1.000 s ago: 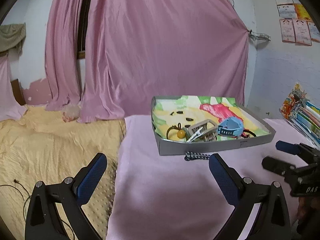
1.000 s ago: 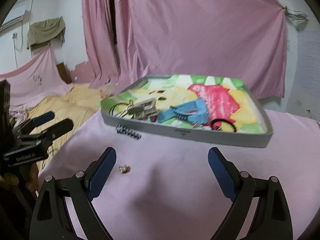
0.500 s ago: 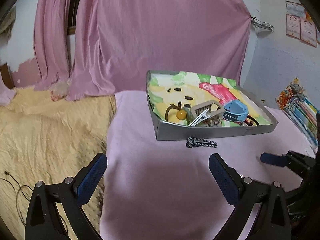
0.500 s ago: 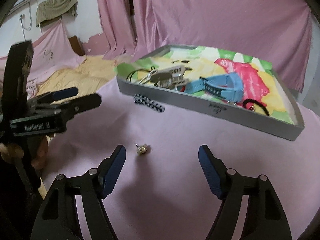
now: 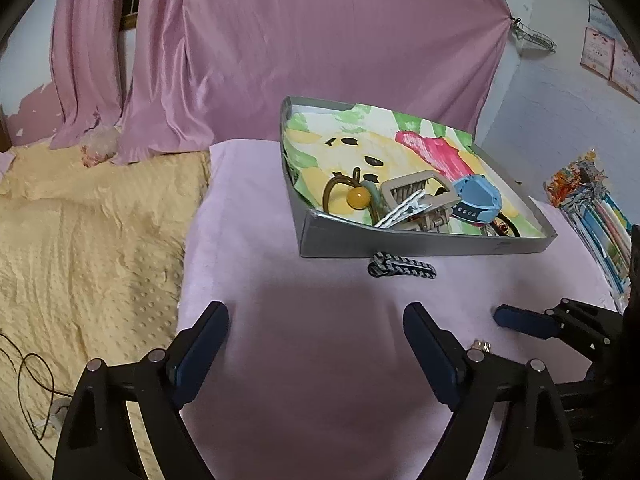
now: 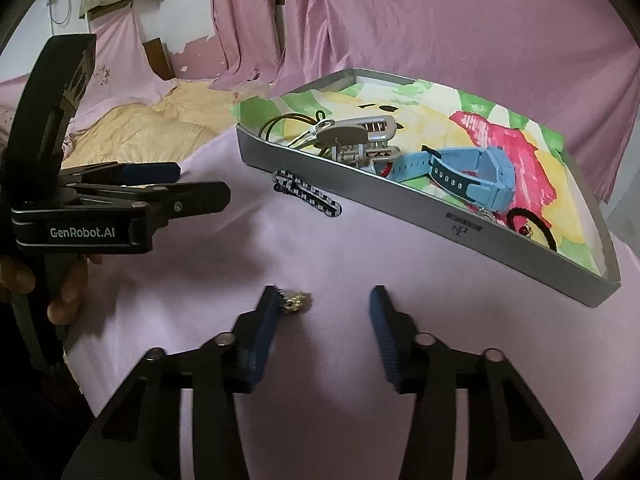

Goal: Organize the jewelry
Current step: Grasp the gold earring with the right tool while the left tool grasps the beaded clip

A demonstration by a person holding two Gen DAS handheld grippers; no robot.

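Step in hand, as I judge it: pickup of the small gold trinket lying loose on the pink cloth. Right gripper sits low over the cloth, jaws spread wide and empty; the trinket lies just inside its left finger, touching or nearly so, not centred in the gap.

Next move, by my reading: shift the right gripper a little toward 9 o'clock so the piece sits midway, then close gently. The piece is tiny and low on soft cloth, so the pads may slide over it or pinch fabric with it.

Left gripper hovers over bare cloth at 9 o'clock of the right one, jaws wide apart, holding nothing.

Tray, grey-walled with a bright printed liner, stands at 1 o'clock from the trinket, well apart. Inside: blue watch, beige hair claw, black hair tie. Braided black-and-white strap lies outside, just beside the tray's near wall, at 12 o'clock from the trinket.

Path from trinket to tray looks open; the wall must be cleared on the lift.
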